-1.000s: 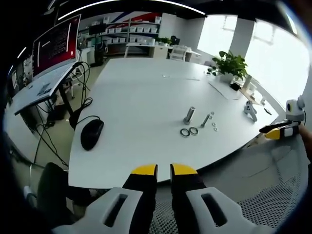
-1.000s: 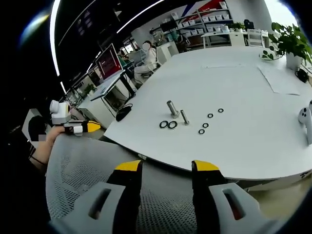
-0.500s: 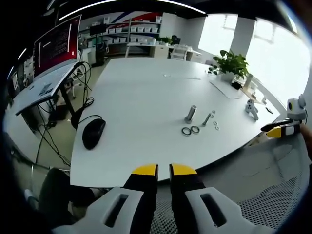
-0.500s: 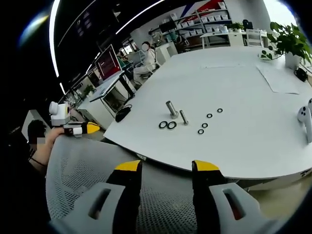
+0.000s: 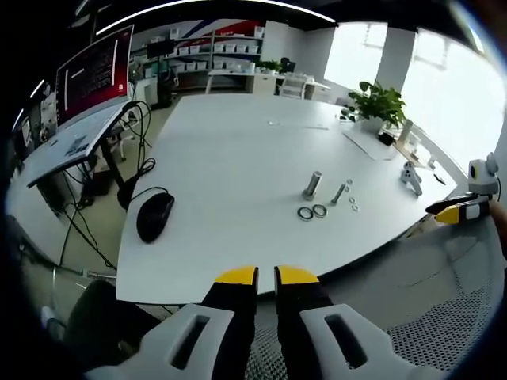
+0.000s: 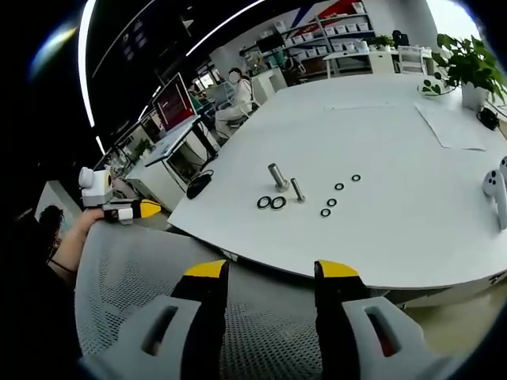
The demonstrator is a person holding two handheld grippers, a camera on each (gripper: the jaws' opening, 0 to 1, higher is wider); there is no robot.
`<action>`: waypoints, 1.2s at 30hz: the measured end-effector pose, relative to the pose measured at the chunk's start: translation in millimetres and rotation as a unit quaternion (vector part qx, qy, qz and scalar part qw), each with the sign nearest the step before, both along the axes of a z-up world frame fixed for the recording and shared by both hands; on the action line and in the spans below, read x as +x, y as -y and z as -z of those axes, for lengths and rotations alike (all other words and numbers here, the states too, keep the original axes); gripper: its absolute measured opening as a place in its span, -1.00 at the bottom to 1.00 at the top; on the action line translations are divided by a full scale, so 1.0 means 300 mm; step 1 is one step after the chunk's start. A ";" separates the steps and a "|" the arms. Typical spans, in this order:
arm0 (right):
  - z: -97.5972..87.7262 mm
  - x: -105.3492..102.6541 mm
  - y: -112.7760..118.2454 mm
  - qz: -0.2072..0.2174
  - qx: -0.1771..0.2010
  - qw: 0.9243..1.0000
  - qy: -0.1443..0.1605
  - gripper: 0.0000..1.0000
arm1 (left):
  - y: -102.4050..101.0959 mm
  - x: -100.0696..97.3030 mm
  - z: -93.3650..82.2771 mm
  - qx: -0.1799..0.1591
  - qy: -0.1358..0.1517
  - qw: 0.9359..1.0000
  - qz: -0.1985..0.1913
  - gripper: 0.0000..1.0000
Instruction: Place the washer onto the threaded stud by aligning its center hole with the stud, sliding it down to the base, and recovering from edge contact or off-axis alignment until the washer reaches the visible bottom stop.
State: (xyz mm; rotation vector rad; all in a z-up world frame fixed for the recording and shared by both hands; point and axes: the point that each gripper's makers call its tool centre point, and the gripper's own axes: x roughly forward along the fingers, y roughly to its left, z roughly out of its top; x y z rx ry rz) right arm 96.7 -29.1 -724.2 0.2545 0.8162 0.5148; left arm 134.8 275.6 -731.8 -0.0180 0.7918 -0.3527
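Observation:
On the white table [image 5: 230, 158] a metal stud [image 5: 311, 185] stands upright, with a second bolt [image 5: 338, 192] lying beside it. Two large dark washers [image 5: 311, 212] lie in front of them, and small washers [image 5: 352, 204] are scattered to the right. The right gripper view has the stud [image 6: 277, 176], the lying bolt [image 6: 297, 189], the large washers [image 6: 271, 203] and small washers [image 6: 331, 202]. My left gripper [image 5: 266, 275] is shut and holds nothing, well short of the table edge. My right gripper [image 6: 269, 270] is open and empty above a mesh chair back [image 6: 158, 261].
A black mouse [image 5: 154, 216] with its cable lies at the table's left edge. A potted plant [image 5: 378, 104] and papers sit at the far right, a white controller [image 6: 497, 188] near the right edge. Desks, a red screen [image 5: 91, 75] and shelves stand behind. A seated person [image 6: 238, 95] is far off.
Both views have shifted slightly with my hands; the parts on the table lie as before. My left jaws stay shut and my right jaws stay open.

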 end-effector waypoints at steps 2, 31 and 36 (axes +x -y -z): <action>-0.002 0.003 -0.001 -0.001 0.000 1.000 0.002 -0.07 | 0.001 0.001 -0.001 -0.001 0.000 1.000 0.001 -0.89; 0.004 0.011 0.008 0.001 0.004 1.000 0.003 -0.07 | -0.001 0.000 -0.002 -0.002 0.001 1.000 -0.001 -0.89; 0.005 0.010 0.008 0.000 0.003 1.000 0.003 -0.07 | -0.004 0.001 -0.003 -0.004 0.002 1.000 -0.005 -0.89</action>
